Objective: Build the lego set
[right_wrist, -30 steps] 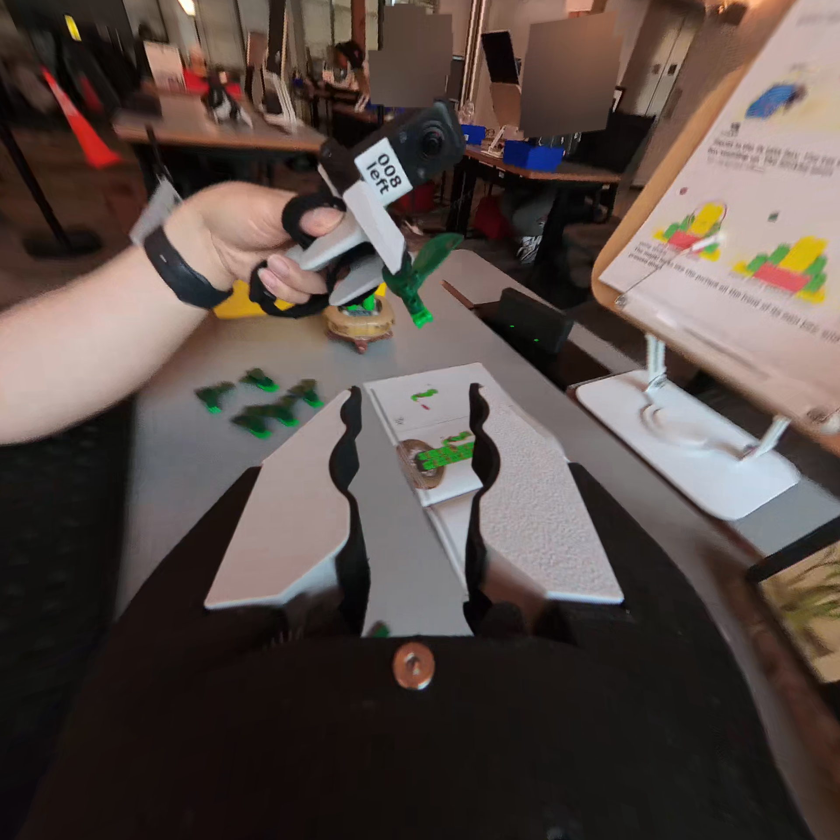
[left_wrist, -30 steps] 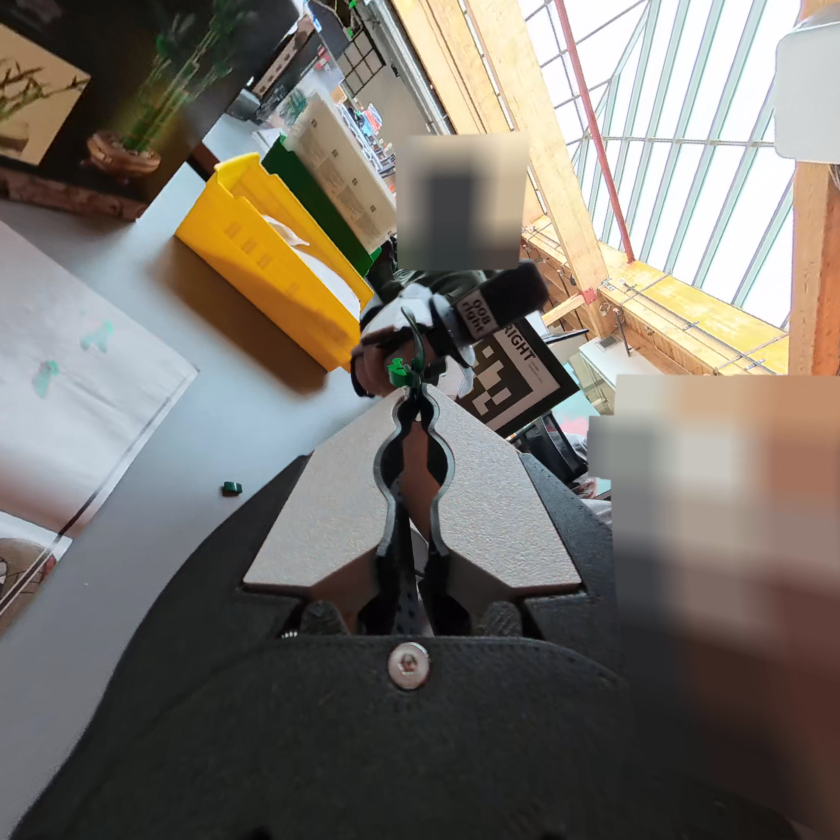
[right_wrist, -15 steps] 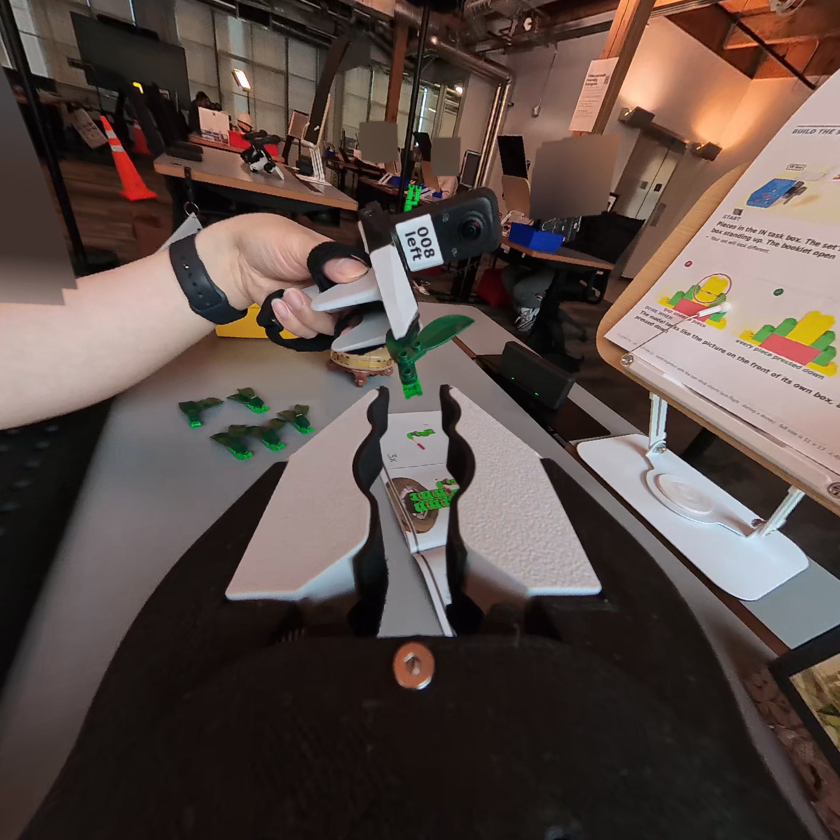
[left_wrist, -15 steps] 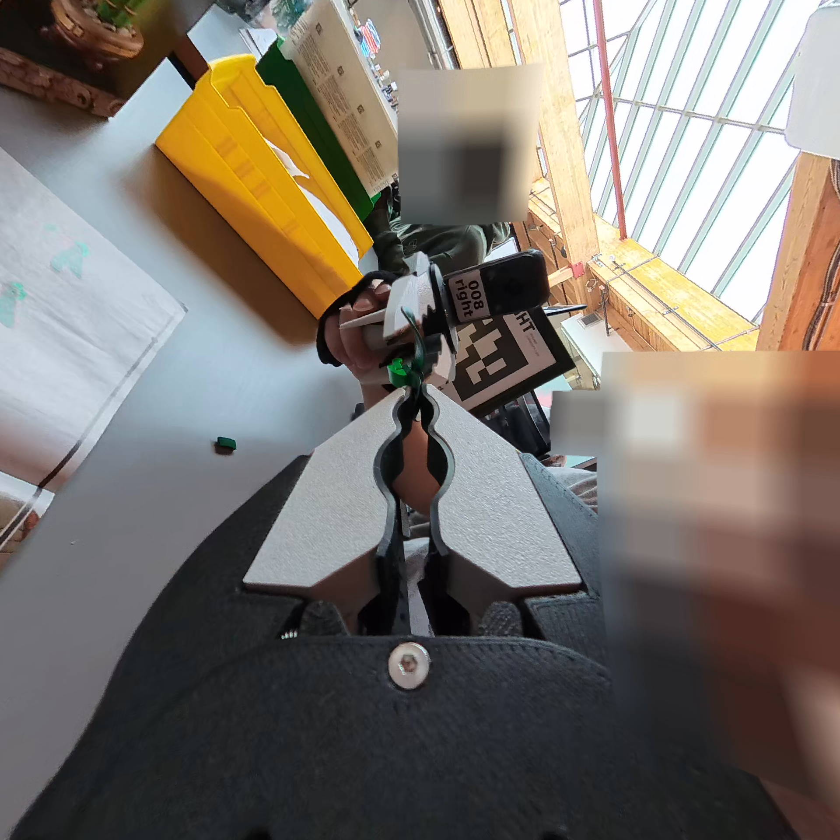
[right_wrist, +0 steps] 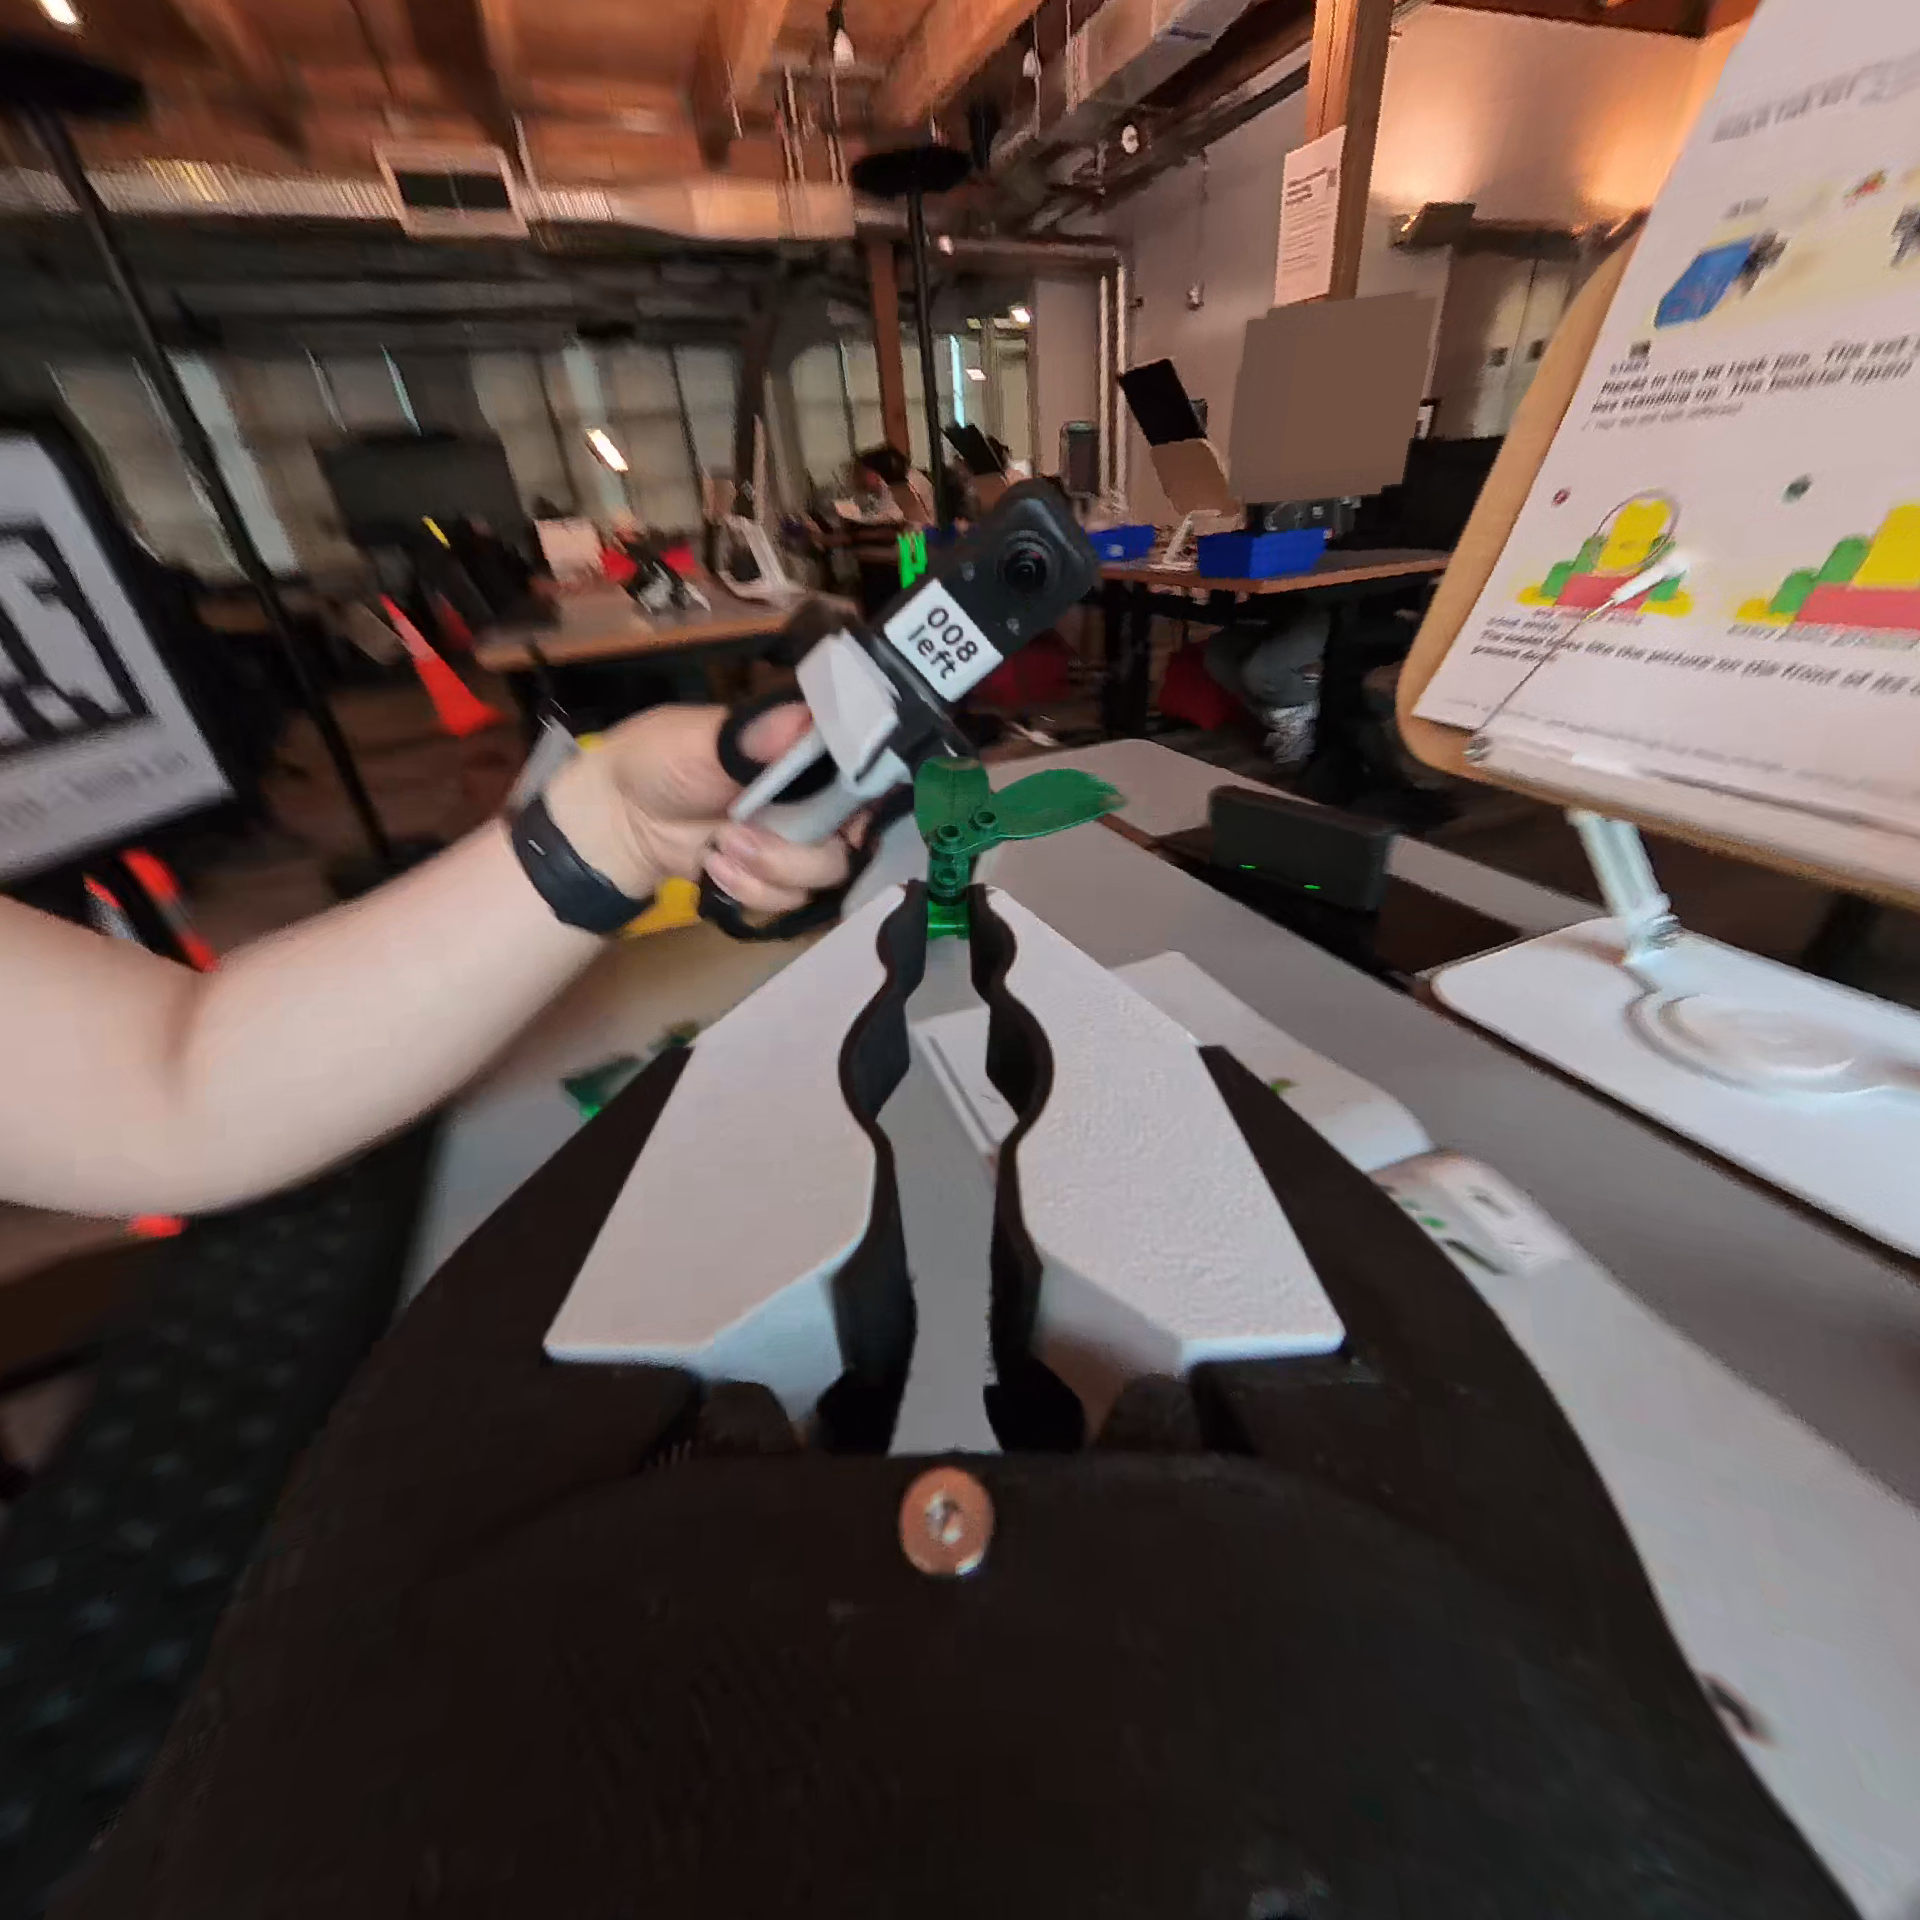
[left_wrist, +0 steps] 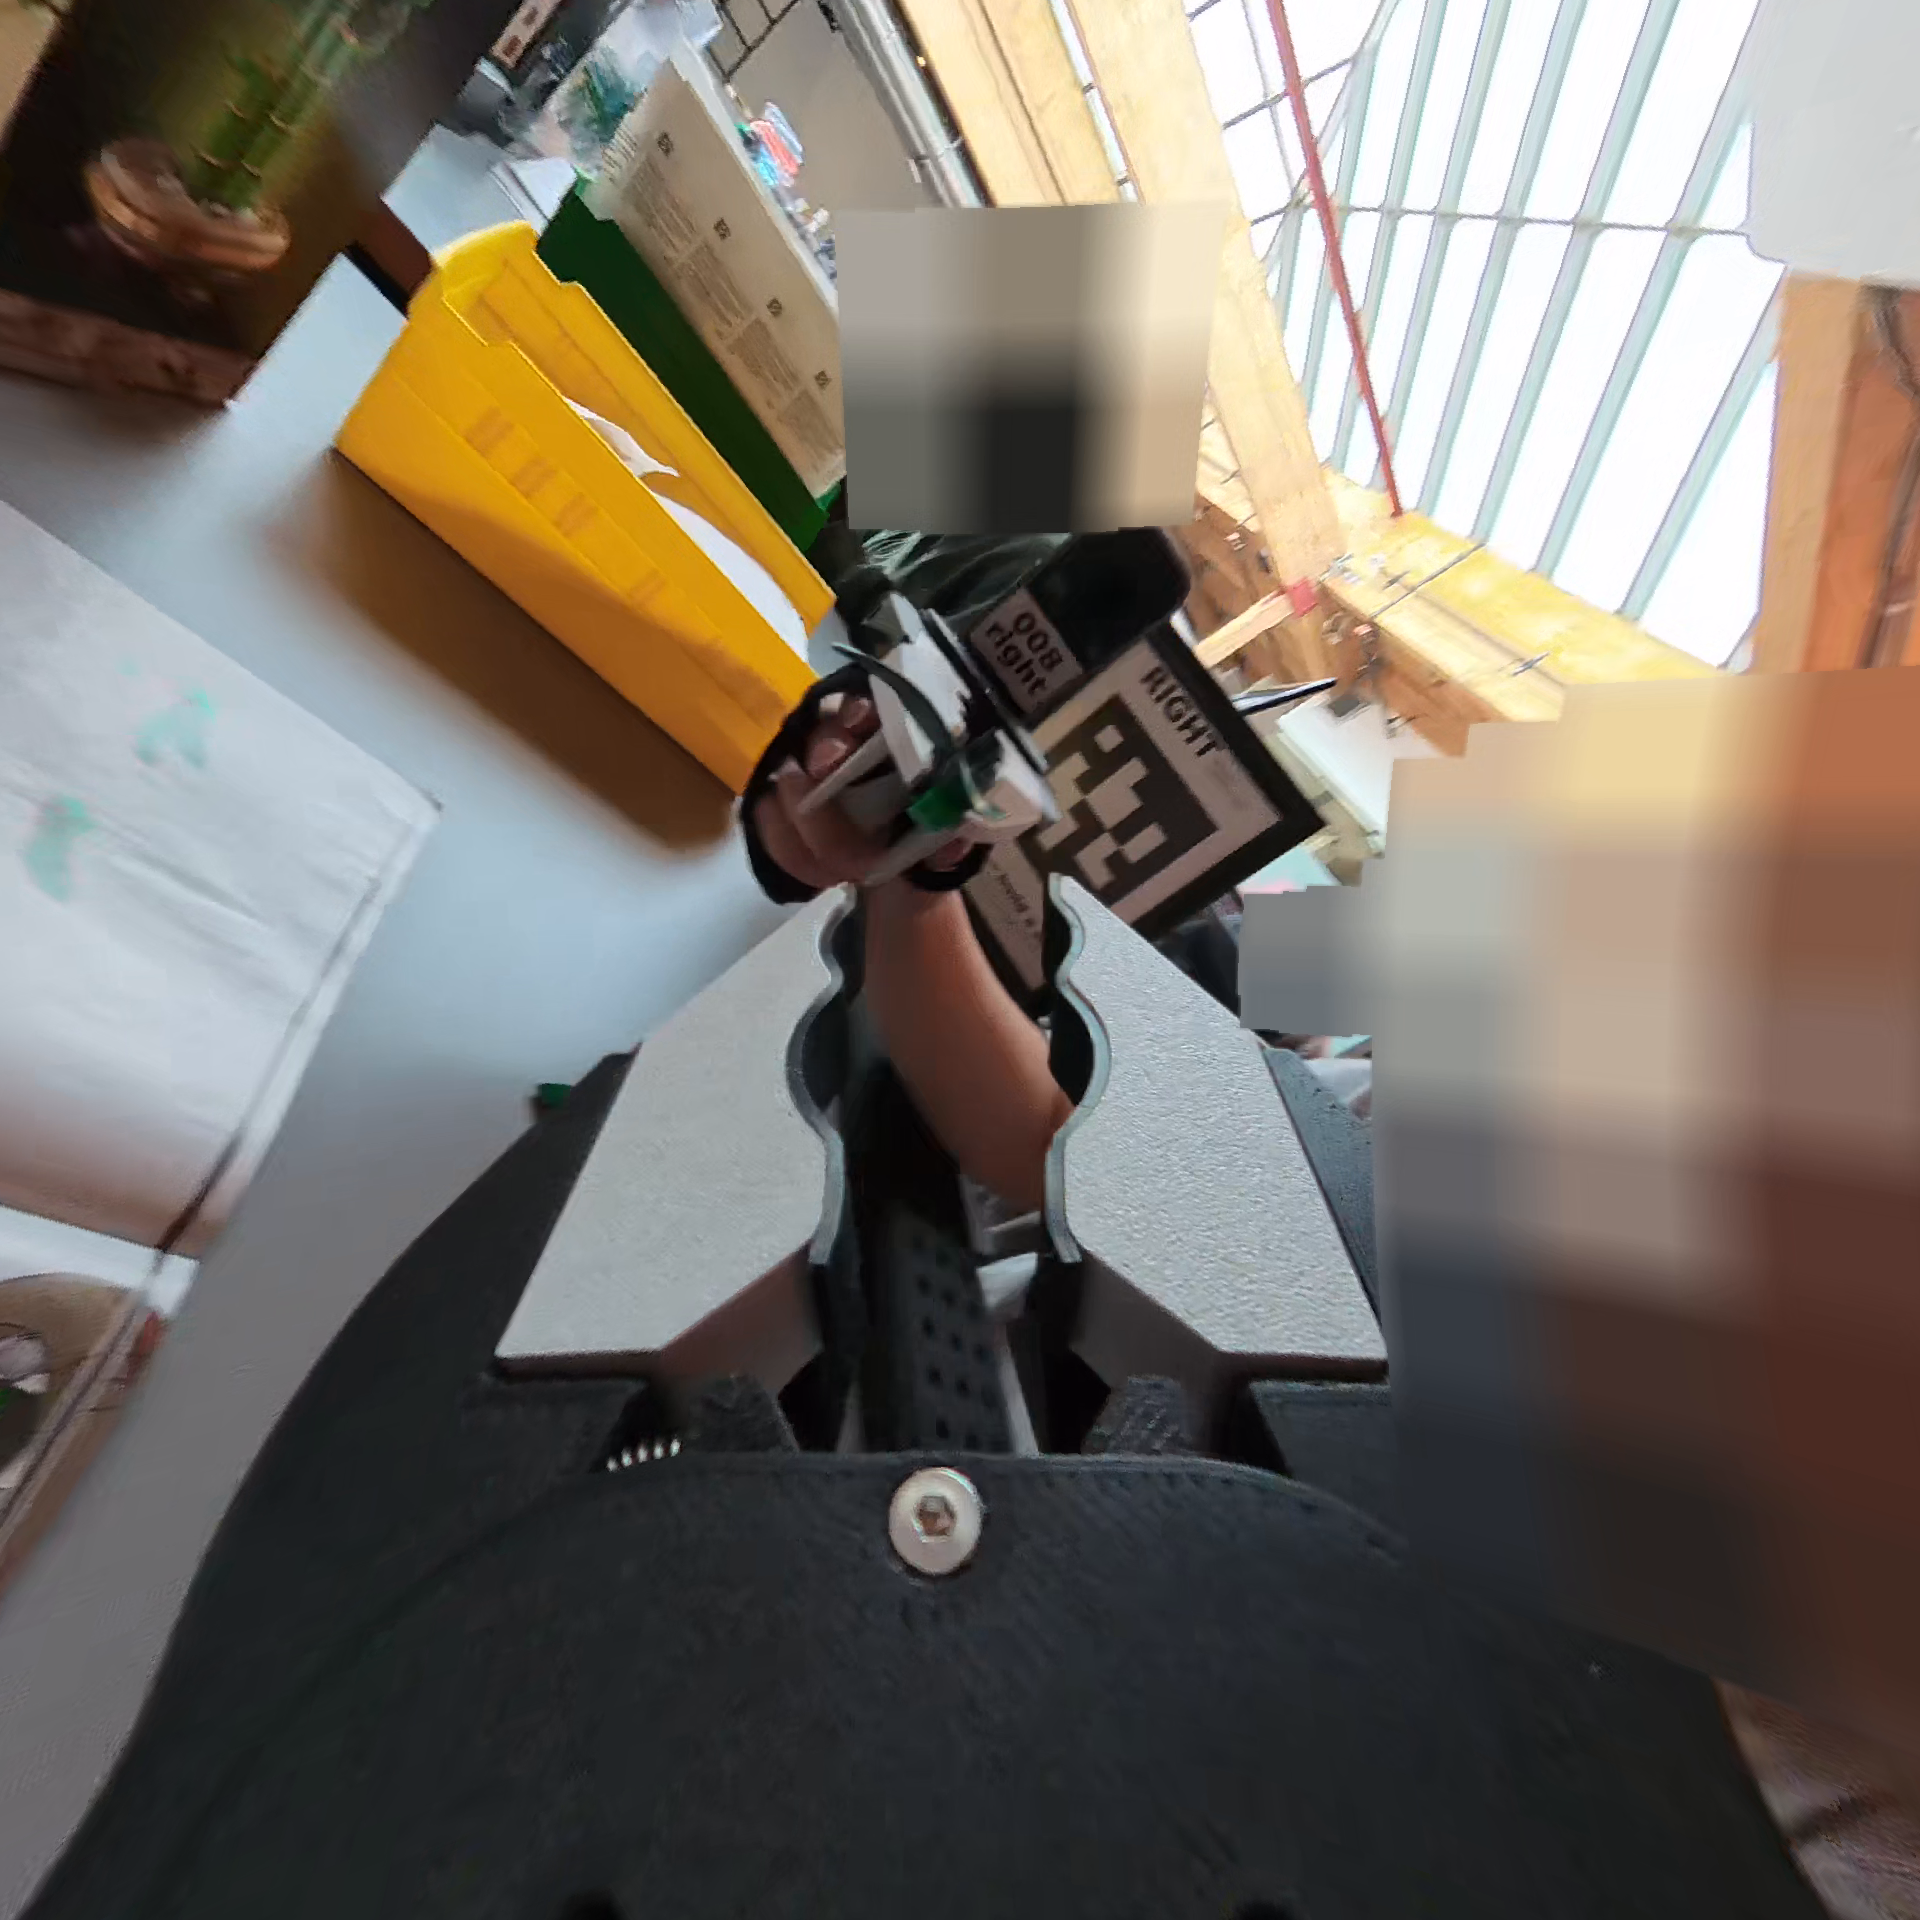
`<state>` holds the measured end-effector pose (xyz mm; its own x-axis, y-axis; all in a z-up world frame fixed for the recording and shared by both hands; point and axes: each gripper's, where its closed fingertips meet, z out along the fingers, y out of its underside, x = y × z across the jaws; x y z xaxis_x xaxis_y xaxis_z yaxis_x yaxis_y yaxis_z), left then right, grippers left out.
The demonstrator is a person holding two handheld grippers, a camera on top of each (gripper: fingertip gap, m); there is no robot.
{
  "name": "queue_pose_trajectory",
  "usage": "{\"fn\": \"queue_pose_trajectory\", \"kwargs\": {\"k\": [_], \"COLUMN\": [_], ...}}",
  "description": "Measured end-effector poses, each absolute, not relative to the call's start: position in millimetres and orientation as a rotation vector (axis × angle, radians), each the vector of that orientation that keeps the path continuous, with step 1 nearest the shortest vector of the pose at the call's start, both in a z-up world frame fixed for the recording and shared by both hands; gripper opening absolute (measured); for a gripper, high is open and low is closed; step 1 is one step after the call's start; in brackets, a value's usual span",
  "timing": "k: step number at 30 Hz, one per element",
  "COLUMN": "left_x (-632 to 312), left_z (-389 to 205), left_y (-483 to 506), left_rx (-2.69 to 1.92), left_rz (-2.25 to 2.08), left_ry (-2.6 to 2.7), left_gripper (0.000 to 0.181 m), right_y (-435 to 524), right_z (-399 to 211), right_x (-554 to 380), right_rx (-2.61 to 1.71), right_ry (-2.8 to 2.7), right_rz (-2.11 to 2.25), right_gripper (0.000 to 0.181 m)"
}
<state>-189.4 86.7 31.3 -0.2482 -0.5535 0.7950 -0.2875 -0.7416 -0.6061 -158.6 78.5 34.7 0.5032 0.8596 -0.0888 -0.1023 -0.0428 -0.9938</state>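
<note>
A green lego leaf piece (right_wrist: 997, 810) with a bright green stem is held up in the air. My right gripper (right_wrist: 948, 920) is shut on the stem's lower end. My left gripper (right_wrist: 883, 769) shows farther off in the right wrist view, right beside the leaf's top. In the left wrist view my left gripper (left_wrist: 951, 914) stands open and empty, its jaws wide apart. Ahead of it the right gripper (left_wrist: 935, 800) holds the green piece (left_wrist: 940, 805).
A yellow bin (left_wrist: 582, 499) and a green bin (left_wrist: 686, 343) stand on the grey table (left_wrist: 499, 883). A booklet (left_wrist: 156, 883) lies at the left, with a small green brick (left_wrist: 551, 1091) nearby. An instruction board (right_wrist: 1714, 520) on a white stand (right_wrist: 1714, 1060) is at the right. Loose green pieces (right_wrist: 613, 1081) lie on the table. About 4 centimetres separates my left fingertips from my right.
My right gripper rose and closed on the stem of the leaf piece. My left gripper, which was shut on that piece, has opened and let it go.
</note>
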Motion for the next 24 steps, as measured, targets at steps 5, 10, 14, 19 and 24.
{"fn": "queue_pose_trajectory", "kwargs": {"k": [5,10,14,19,24], "left_x": [-172.5,-149.7,-140.6,-140.4,-140.0], "left_z": [46.6,47.5,41.5,42.6,44.1], "left_y": [90.6,73.8,72.1,68.9,67.5], "left_rx": [-1.519,-1.38,-1.362,-1.328,-1.318], "left_rz": [-1.963,-1.873,-1.813,-1.841,-1.872], "left_ry": [1.054,1.13,1.13,1.134,1.126], "left_gripper": [0.023,0.022,0.013,0.008,0.007], "right_y": [76.0,78.2,78.0,77.0,75.7], "right_z": [51.6,51.2,49.3,47.8,49.0], "right_x": [-146.9,-143.4,-145.0,-146.4,-145.6], "right_rx": [-1.349,-1.346,-1.352,-1.362,-1.359], "right_ry": [-0.537,-0.488,-0.493,-0.511,-0.52], "right_rz": [1.24,1.309,1.322,1.316,1.305], "right_gripper": [0.005,0.006,0.005,0.005,0.006]}}
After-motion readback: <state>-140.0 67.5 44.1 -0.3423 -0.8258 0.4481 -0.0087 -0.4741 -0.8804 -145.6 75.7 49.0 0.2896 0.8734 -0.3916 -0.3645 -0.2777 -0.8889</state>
